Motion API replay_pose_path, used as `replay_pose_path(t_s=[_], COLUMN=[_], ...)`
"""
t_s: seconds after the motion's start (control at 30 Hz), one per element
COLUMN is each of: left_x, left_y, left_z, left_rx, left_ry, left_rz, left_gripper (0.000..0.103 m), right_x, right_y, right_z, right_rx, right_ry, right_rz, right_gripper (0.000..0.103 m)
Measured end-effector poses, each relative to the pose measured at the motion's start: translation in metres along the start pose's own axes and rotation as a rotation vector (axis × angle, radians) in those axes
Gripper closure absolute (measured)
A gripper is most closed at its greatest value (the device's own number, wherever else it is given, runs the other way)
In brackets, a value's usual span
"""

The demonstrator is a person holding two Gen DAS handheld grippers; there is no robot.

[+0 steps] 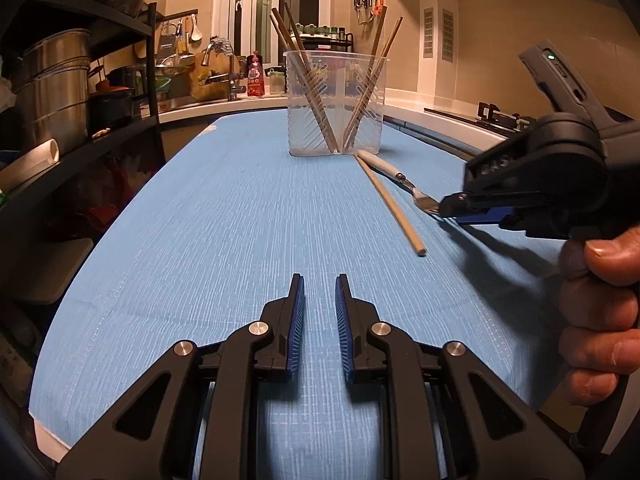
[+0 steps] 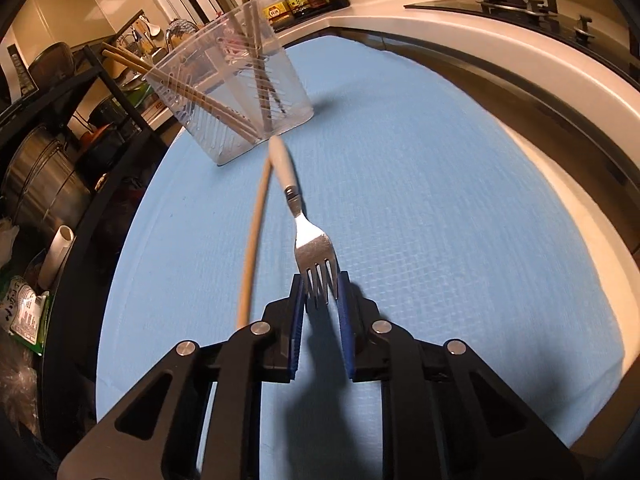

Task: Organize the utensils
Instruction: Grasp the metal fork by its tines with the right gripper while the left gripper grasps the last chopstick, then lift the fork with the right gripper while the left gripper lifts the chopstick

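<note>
Altogether one clear plastic utensil holder [image 1: 336,104] stands at the far end of the blue mat [image 1: 224,216] that covers the counter, and wooden chopsticks lean inside it: three [image 1: 304,76] toward the left and two [image 1: 374,76] toward the right, as the left wrist view shows them. One loose chopstick [image 1: 390,204] lies on the mat, running from just in front of the holder toward the near right. One fork [image 2: 314,246] with a white handle lies just right of it, handle end near the holder's base, close beside the far end of the chopstick, tines pointing to the near side.

One right gripper [image 2: 321,290], held in a person's hand [image 1: 600,316], has its jaws narrowed around the fork's tines, the blue pads against the outer tines on both sides. One left gripper [image 1: 319,290] hovers over bare mat at the near end, its jaws narrow with nothing between them.
</note>
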State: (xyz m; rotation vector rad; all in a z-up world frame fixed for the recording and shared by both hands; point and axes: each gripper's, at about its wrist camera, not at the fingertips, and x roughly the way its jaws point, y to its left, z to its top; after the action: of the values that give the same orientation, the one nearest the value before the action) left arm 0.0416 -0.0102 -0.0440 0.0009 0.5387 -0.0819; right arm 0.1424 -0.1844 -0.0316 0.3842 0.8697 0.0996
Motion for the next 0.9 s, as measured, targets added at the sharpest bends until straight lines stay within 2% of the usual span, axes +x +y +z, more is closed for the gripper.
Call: replay_pose_path(t_s=[0.17,0.43,0.63,0.7,0.77,0.9], left_x=[0.006,0.025,0.048,0.047,0.046,0.033], left_y=[0.004,-0.012,-0.026,-0.027,-0.025,-0.015], left_z=[0.01,0.041,0.046,0.044,0.04,0.031], left_rx=[-0.05,-0.096,-0.064,-0.046,-0.044,-0.036], left_ry=[0.043,0.078,0.147,0.142,0.151,0.117], left_rz=[-0.029,-0.107,-0.065,-0.047,-0.044,-0.021], left_gripper=[0.086,0.086,0.086,0.086,0.097,0.097], right_x=[-0.02,-0.041,-0.044,-0.045,-0.045,-0.041], right_y=[-0.019,-0.021,-0.017,-0.017,-0.014,-0.007], right_z=[-0.008,-0.036,-0.05,-0.053,-0.057,-0.067], right_rx=[-0.063,-0.338,-0.458,-0.485,-0.513,-0.575], right_ry=[-0.053,-0.21,-0.273,-0.286,-0.296,-0.294], right_rz=[-0.041,-0.128,-0.149,-0.153,-0.159,-0.164], right_gripper=[0.087,0.088,0.089,0.09,0.091,0.098])
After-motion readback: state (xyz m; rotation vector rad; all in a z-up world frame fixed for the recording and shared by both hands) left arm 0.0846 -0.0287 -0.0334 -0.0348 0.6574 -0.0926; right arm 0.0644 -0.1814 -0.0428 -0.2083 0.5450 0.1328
